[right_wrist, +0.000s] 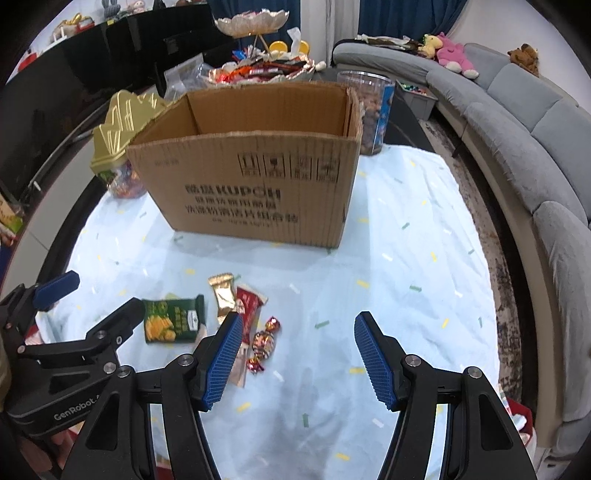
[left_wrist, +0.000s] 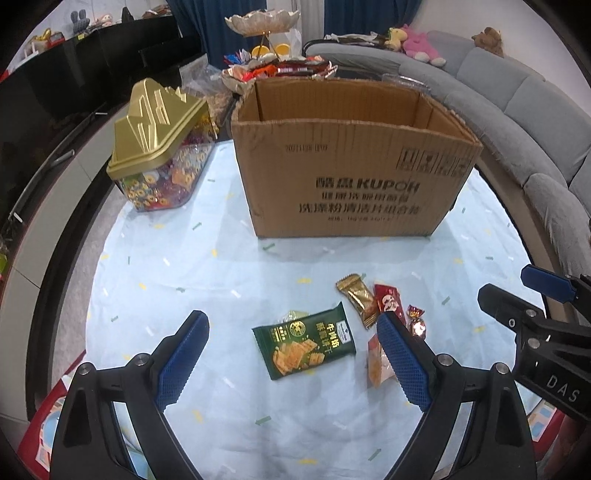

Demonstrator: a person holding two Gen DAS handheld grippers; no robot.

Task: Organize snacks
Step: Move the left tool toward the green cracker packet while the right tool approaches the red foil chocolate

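Several snacks lie on the light-blue cloth [left_wrist: 221, 266] in front of an open cardboard box [left_wrist: 351, 173] [right_wrist: 258, 184]. They are a green cracker packet [left_wrist: 304, 345] [right_wrist: 173, 319], a gold packet [left_wrist: 357, 301] [right_wrist: 222, 295], a red packet [left_wrist: 389, 301] [right_wrist: 249, 302], a twisted foil candy [left_wrist: 416, 321] [right_wrist: 264, 341] and an orange packet [left_wrist: 376, 360]. My left gripper [left_wrist: 293, 325] hangs open above the green packet, not touching it. Open too, my right gripper [right_wrist: 299, 321] hovers over bare cloth just right of the candy, holding nothing.
A gold-lidded clear candy container [left_wrist: 159, 147] [right_wrist: 118, 147] stands left of the box. Behind the box are a tiered snack stand [left_wrist: 262, 22] and a clear jar [right_wrist: 373, 110]. A grey sofa [right_wrist: 535, 129] curves round the right side, and a black cabinet [left_wrist: 92, 55] lines the left.
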